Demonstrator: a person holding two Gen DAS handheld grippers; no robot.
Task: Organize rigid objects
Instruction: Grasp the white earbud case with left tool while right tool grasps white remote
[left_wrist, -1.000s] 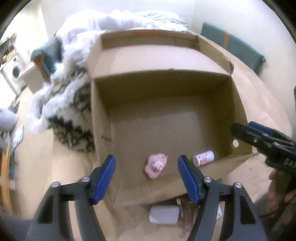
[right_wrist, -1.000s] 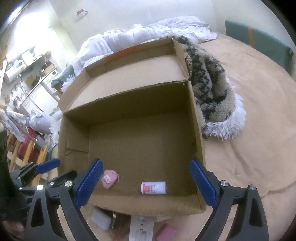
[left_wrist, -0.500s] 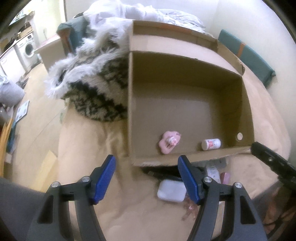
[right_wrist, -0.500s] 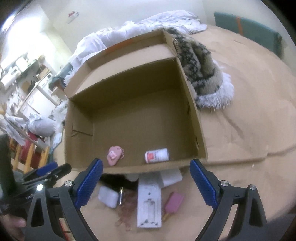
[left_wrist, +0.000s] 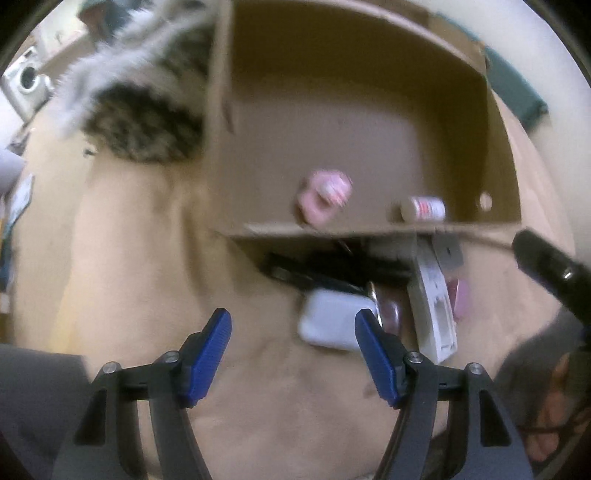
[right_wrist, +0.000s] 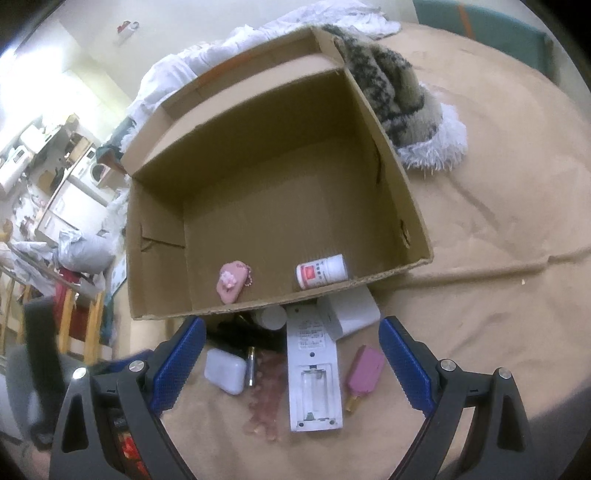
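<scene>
An open cardboard box (right_wrist: 391, 155) (left_wrist: 218, 110) lies on a tan sheet, holding a pink coin purse (right_wrist: 232, 281) (left_wrist: 323, 195) and a small white bottle (right_wrist: 321, 271) (left_wrist: 423, 208). In front of its near wall lie a white rounded case (right_wrist: 225, 371) (left_wrist: 332, 325), a white remote (right_wrist: 314, 369) (left_wrist: 434, 299) with its battery bay bare, a pink ice-pop-shaped item (right_wrist: 364, 369), a thin metal tube (right_wrist: 251, 365) and a white block (right_wrist: 354, 312). My left gripper (left_wrist: 293, 354) hangs open just left of the white case. My right gripper (right_wrist: 291, 369) stands open above the remote, nothing between its fingers.
A fluffy black-and-white throw (right_wrist: 402, 99) (left_wrist: 140, 122) lies beside the box, with white bedding (right_wrist: 207, 59) behind it. A teal cushion (right_wrist: 491, 33) rests at the far edge. Black items (right_wrist: 243, 334) sit under the box's near wall. Furniture and a washing machine (right_wrist: 94, 171) stand off the bed.
Both grippers have drawn back from over the box and dropped lower, so the loose items in front of it came into view. The left view is now blurred by motion. Jaws unchanged.
</scene>
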